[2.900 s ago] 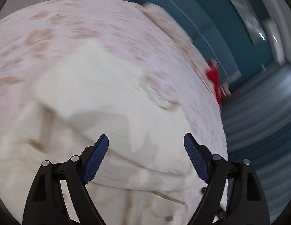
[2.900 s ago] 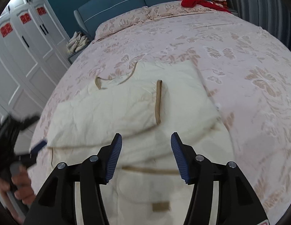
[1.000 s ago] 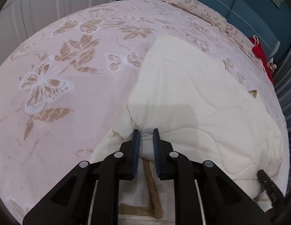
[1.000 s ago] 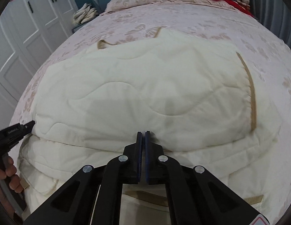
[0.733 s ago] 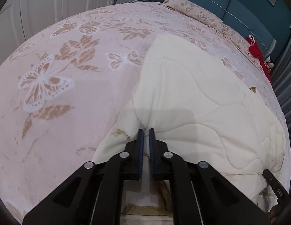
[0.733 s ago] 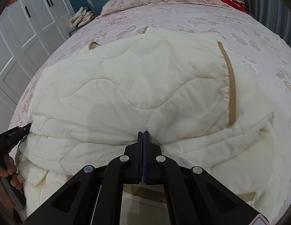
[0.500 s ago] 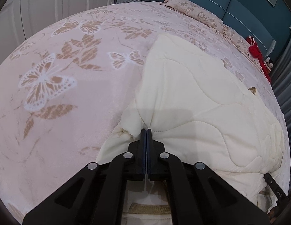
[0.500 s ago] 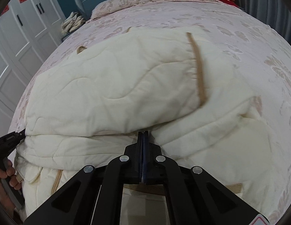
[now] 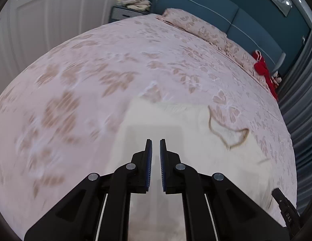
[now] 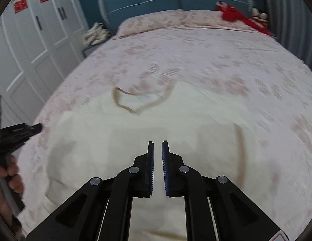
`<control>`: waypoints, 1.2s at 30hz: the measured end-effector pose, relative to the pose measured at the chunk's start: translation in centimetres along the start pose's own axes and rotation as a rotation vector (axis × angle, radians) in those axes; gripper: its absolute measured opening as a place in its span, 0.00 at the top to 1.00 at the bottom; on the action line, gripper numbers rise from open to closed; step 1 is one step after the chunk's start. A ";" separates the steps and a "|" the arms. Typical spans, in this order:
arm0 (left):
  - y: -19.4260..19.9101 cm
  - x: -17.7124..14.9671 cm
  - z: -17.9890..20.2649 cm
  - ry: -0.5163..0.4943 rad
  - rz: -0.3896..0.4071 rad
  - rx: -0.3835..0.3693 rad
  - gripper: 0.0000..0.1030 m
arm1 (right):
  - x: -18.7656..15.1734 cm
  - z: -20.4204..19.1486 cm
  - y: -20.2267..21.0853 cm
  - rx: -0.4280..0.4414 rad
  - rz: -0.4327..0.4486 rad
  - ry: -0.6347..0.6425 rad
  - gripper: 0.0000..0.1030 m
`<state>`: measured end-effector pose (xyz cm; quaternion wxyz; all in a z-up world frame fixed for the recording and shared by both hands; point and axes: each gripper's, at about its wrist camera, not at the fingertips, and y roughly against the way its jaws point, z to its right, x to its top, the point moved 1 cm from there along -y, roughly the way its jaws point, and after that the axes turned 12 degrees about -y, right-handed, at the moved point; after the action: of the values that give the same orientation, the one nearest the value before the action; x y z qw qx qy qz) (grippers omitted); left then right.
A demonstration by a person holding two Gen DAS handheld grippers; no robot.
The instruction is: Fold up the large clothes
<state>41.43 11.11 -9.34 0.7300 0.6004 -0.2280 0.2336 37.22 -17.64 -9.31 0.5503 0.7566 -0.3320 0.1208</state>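
cream quilted garment [image 10: 135, 140] spread on the pink butterfly bedspread [image 9: 95, 70], tan neckline [image 10: 140, 102] at the far end. left gripper [image 9: 155, 148] and right gripper [image 10: 157, 150] above it, jaws slightly apart, holding nothing. likely between folds; next, regrip an edge.

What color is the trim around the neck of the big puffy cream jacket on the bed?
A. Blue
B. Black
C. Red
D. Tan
D. The cream jacket lies on the pink butterfly bedspread, and the thin band looping around its neck opening is tan, seen in both wrist views.
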 end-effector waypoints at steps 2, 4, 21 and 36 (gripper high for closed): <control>-2.3 1.9 0.9 -0.016 -0.029 0.005 0.93 | 1.7 -2.5 -3.2 0.036 -0.047 0.014 0.84; -4.9 3.3 1.5 -0.020 -0.065 -0.004 0.93 | 2.7 -4.5 -6.4 0.039 -0.081 0.025 0.73; -14.5 1.5 -0.3 -0.037 -0.121 0.001 0.94 | 3.2 -6.2 -19.4 0.014 -0.183 0.060 0.95; -11.0 1.7 1.0 -0.074 -0.029 0.042 0.95 | 7.6 4.6 -8.7 -0.108 0.079 -0.199 0.86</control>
<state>49.45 8.34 -16.58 0.7117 0.6271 -0.2410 0.2054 47.61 -23.12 -13.32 0.5495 0.7203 -0.4206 0.0488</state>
